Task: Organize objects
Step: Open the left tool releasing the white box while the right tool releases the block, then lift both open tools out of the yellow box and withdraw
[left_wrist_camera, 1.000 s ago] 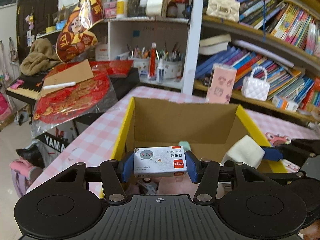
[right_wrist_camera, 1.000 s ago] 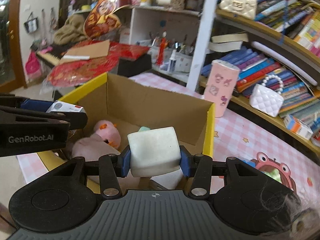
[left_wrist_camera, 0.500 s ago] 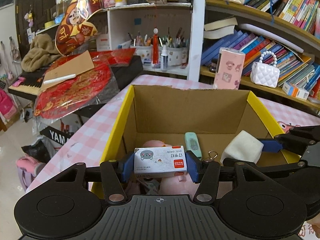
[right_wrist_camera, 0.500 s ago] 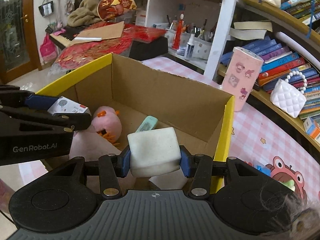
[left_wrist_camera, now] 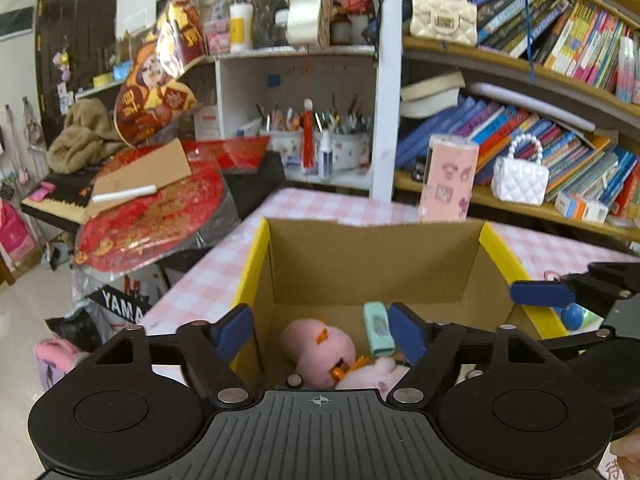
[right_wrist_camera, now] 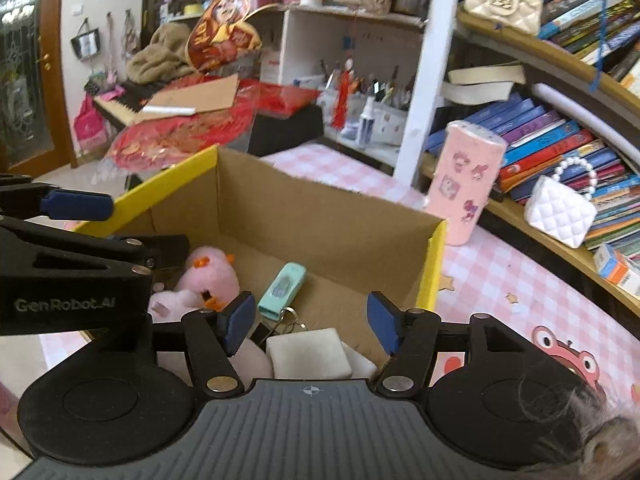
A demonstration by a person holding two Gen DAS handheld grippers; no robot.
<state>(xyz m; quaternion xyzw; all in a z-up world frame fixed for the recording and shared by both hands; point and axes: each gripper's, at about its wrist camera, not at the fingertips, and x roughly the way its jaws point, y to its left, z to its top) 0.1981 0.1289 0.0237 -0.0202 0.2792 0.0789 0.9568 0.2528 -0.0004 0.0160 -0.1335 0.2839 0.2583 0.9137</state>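
White block [right_wrist_camera: 308, 353] and staple box dropped from both opening jaws.

White block [right_wrist_camera: 308, 354] lies in the box [right_wrist_camera: 320, 216] (fingers [right_wrist_camera: 239, 322] opening).

The right gripper's body hides the near edge of the white foam block [right_wrist_camera: 308, 354] in the cardboard box [right_wrist_camera: 320, 216].

Crammed wooden bookshelves [left_wrist_camera: 520, 68], white cubby shelf [left_wrist_camera: 296, 80], pink-checked table [right_wrist_camera: 500, 280], pale floor [left_wrist_camera: 24, 312], dark door [left_wrist_camera: 76, 20].
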